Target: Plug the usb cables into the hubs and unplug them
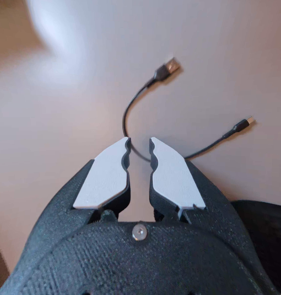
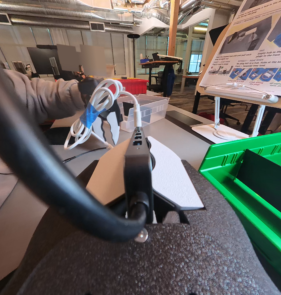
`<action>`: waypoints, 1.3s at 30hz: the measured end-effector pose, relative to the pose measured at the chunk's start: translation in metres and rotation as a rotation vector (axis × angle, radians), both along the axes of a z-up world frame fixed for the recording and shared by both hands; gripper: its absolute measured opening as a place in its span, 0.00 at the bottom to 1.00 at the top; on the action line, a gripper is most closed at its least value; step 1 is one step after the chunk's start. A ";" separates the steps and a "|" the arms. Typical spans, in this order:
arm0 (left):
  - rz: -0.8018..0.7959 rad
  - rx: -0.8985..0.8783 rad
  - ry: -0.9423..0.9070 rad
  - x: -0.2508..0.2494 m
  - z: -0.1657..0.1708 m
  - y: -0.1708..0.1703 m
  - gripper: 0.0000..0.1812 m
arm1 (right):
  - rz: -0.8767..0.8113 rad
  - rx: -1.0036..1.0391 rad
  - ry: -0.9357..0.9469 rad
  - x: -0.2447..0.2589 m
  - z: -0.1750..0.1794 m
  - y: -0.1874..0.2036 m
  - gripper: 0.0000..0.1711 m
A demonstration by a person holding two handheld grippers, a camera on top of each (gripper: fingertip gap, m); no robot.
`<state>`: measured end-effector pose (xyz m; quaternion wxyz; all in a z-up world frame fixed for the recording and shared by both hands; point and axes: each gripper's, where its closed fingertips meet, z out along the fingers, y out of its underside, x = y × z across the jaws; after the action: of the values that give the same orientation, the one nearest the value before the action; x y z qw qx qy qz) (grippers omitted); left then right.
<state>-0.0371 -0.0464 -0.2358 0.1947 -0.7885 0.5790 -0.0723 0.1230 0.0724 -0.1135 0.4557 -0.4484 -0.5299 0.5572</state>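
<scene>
In the right wrist view my right gripper (image 2: 138, 140) is shut on a black USB hub (image 2: 137, 167), held on edge with its row of ports facing up. The hub's own thick black cable (image 2: 41, 159) loops off to the left. A white USB plug (image 2: 137, 116) stands in the hub's farthest port with a little metal showing; its white cable is bundled with blue tape (image 2: 90, 116). My left gripper (image 1: 139, 140) is open and empty, pointing down over a short black USB cable (image 1: 128, 111) lying on the grey table (image 1: 72, 127). It also shows behind the white bundle (image 2: 108, 138).
A green bin (image 2: 248, 175) sits close on the right. A clear plastic bin (image 2: 152, 103) and a red bin (image 2: 133, 86) stand farther back. A white stand with an instruction sheet (image 2: 248, 63) is at the right rear. A person's grey sleeve (image 2: 41, 95) reaches in from the left. There is about 25 cm between the tips of the two grippers.
</scene>
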 end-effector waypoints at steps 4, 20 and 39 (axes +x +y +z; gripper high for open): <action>-0.214 0.043 -0.061 0.048 -0.006 0.012 0.14 | 0.013 0.002 0.000 -0.001 -0.002 -0.005 0.07; -0.387 -0.107 -0.211 0.073 -0.030 0.004 0.12 | -0.028 0.195 -0.041 -0.013 -0.009 -0.019 0.10; 0.168 0.306 -0.554 0.044 0.136 0.048 0.06 | -0.378 0.751 -0.115 -0.039 -0.023 -0.009 0.09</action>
<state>0.0064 0.0015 -0.0997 0.4663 -0.7454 0.4410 -0.1802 0.0837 0.0634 -0.1370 0.6514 -0.3707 -0.6291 0.2061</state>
